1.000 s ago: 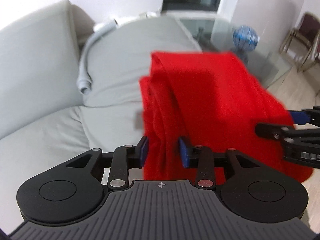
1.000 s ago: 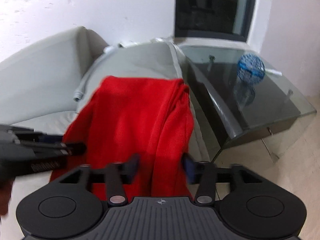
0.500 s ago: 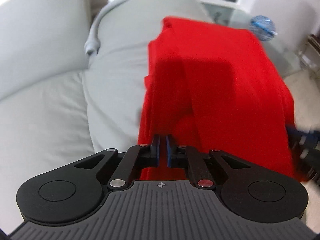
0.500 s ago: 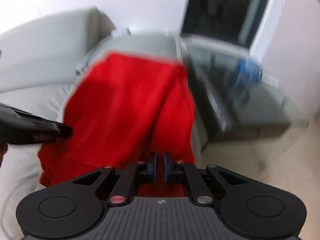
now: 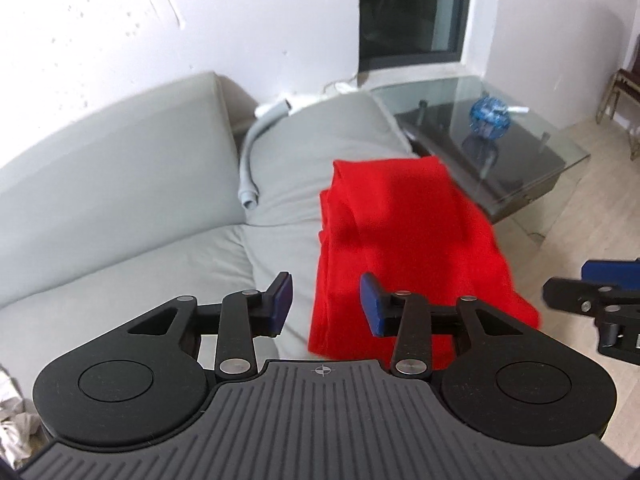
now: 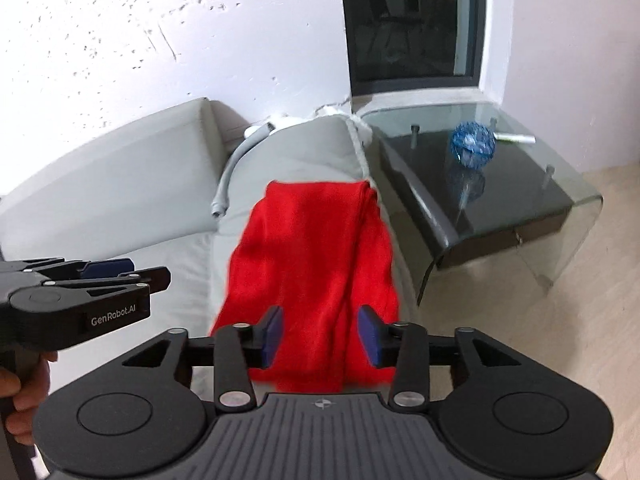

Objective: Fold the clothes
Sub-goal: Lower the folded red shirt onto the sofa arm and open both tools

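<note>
Red garment point(image 6: 316, 264) lower hem behind fingers point(image 6: 272, 334)

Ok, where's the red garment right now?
The red garment lies draped over the grey sofa's armrest, centre in both wrist views, beside the glass side table and ahead of both open tools.

A home living room. Grey sofa point(image 5: 120, 184) stands against a white pitted wall point(image 6: 140, 40), cushioned arm point(image 5: 320, 148) at its end. Glass side table point(image 6: 500, 192) stands just beside the sofa arm, a blue glass ball point(image 6: 472, 144) on top. Dark window point(image 6: 412, 20) in the wall behind the table. Pale wood-look floor point(image 6: 560, 320) beyond the sofa. Chair point(image 5: 620, 96), partly cut off, well apart from the sofa past the table. Red garment point(image 6: 316, 272) draped over the sofa arm.
</note>
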The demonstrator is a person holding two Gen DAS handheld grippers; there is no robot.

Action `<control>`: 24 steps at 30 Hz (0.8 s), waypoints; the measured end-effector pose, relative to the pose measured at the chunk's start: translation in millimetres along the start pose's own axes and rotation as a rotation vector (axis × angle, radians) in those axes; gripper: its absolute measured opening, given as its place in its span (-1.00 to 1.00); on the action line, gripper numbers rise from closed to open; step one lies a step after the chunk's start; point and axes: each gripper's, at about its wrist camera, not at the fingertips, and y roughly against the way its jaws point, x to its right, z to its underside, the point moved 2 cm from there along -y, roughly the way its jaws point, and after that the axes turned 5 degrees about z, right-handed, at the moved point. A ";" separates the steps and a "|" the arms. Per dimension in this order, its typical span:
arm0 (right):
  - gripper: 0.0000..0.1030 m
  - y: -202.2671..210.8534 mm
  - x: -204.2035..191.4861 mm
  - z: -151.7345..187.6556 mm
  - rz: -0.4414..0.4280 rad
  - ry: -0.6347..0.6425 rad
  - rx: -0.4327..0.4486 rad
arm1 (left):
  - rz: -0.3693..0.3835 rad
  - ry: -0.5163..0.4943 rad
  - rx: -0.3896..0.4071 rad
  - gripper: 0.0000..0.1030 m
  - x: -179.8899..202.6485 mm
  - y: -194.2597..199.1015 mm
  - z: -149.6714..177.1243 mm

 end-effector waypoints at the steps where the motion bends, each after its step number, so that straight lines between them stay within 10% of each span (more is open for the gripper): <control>1: -0.12 11.0 -3.1 3.5 0.001 0.002 -0.006 | 0.006 0.008 -0.002 -0.13 0.4 11.1 3.7; 6: 0.18 58.9 -22.5 26.0 0.016 0.051 -0.001 | 0.022 0.029 -0.005 -0.13 0.3 52.4 19.3; 24: 0.28 112.7 -48.8 57.6 0.065 0.152 -0.005 | 0.056 0.066 -0.052 -0.10 2.4 100.0 51.3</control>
